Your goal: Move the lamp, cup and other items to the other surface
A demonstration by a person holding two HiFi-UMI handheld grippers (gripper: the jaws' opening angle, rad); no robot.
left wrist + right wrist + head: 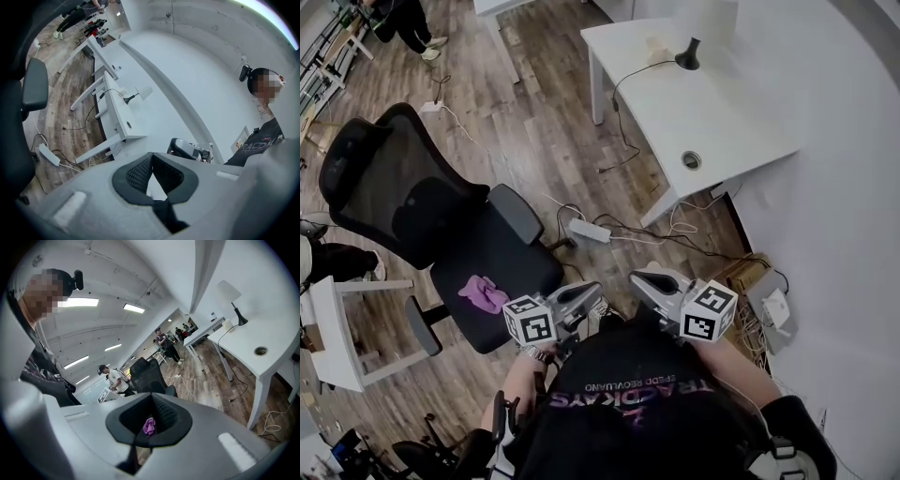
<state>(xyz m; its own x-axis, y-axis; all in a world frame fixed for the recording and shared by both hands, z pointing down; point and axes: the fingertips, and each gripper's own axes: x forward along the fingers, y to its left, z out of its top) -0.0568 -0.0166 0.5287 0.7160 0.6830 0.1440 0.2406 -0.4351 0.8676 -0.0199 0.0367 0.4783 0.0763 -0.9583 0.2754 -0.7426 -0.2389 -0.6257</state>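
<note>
Shut and empty: left gripper (584, 297), right gripper (648, 280), both held close to the body. Upright at the far edge of the white desk (712, 117): lamp (688, 54), with a pale cup-like item (654, 49) just beside it. Well apart from both grippers, ahead and rightward; judged nearer the right gripper.

The desk (712, 112) is white, chair (394, 187) black, cloth (483, 293) purple.

Desk (722, 122) at upper right, along the wall, with the lamp (687, 54) at its far end and a small item (654, 49) just left of it. Office chair (441, 216) at left, cloth (483, 293) on its seat. Power strip (589, 230) on the floor between them.
</note>
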